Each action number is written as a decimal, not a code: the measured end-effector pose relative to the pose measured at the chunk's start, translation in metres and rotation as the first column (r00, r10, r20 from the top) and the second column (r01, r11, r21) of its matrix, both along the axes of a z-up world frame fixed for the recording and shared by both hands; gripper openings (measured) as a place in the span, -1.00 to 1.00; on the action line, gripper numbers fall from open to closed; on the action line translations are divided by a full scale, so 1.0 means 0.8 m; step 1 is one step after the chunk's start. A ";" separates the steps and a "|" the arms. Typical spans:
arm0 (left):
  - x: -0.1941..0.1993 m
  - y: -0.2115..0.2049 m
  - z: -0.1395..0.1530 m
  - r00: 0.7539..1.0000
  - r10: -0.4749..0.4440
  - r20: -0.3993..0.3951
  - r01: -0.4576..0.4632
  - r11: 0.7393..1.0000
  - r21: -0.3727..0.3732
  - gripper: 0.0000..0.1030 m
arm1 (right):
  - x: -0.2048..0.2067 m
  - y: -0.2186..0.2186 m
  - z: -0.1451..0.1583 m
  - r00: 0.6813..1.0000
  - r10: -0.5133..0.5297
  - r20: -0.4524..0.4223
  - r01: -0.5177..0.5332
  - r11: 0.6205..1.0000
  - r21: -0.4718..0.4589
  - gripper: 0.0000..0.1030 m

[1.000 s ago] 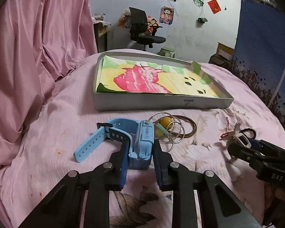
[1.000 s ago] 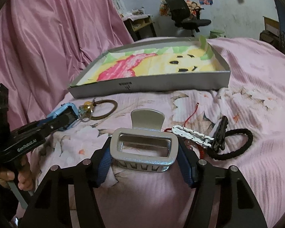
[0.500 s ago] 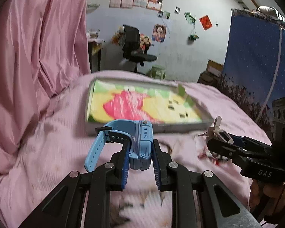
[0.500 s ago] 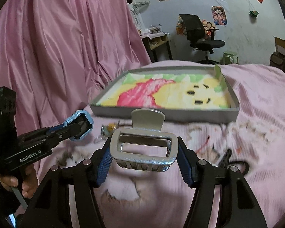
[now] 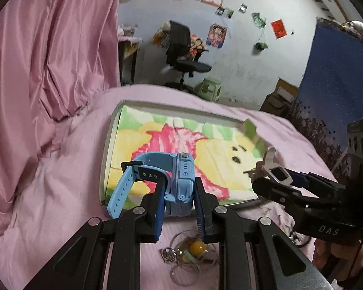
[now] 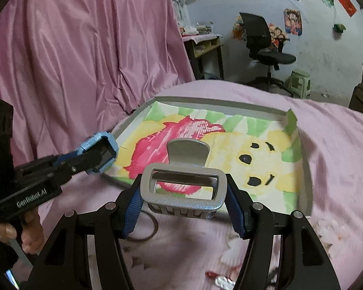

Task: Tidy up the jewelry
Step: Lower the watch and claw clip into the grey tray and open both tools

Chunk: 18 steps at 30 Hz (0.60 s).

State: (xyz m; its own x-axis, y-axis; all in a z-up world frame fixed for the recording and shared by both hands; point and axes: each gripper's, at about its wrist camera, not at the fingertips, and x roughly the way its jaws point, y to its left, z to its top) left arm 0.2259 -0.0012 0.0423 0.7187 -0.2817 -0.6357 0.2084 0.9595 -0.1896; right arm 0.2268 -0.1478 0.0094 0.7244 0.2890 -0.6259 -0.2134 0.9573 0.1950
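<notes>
My left gripper [image 5: 179,198] is shut on a blue smartwatch [image 5: 179,181] and holds it in the air above the near left edge of a shallow grey tray [image 5: 109,149] lined with a yellow, pink and green drawing. My right gripper [image 6: 184,193] is shut on a silver hair claw clip [image 6: 184,188], held above the tray's near edge [image 6: 307,176]. The watch also shows in the right wrist view [image 6: 101,152], and the clip in the left wrist view [image 5: 273,171]. Thin bangles with a yellow bead [image 5: 196,247] lie on the bed under my left gripper.
The tray lies on a pink bed sheet [image 5: 60,193]. A pink curtain [image 6: 72,60] hangs at the left. A brown ring [image 6: 145,232] and small white and red pieces [image 6: 222,282] lie on the sheet near me. An office chair [image 6: 266,46] stands far behind.
Both grippers have lifted off the bed and moved forward toward the tray, each carrying its item. The bangles stay behind on the sheet.
</notes>
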 end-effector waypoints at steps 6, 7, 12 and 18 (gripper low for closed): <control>0.024 0.002 -0.020 0.996 0.033 -0.088 -0.033 0.999 0.005 -0.59 | 0.031 0.005 -0.034 0.996 -0.014 -0.092 0.015 1.000 0.008 0.12; 0.026 0.001 -0.022 0.995 0.036 -0.097 -0.036 0.999 0.009 -0.59 | 0.037 0.005 -0.039 0.994 -0.021 -0.110 0.022 1.000 0.008 0.12; 0.036 -0.005 -0.024 0.990 0.030 -0.137 -0.025 0.999 0.034 -0.59 | 0.052 0.004 -0.056 0.985 -0.028 -0.172 0.030 0.999 0.011 0.09; 0.042 -0.007 -0.031 0.986 0.029 -0.163 -0.022 0.999 0.044 -0.49 | 0.050 0.004 -0.060 0.984 -0.026 -0.176 0.028 1.000 0.010 0.09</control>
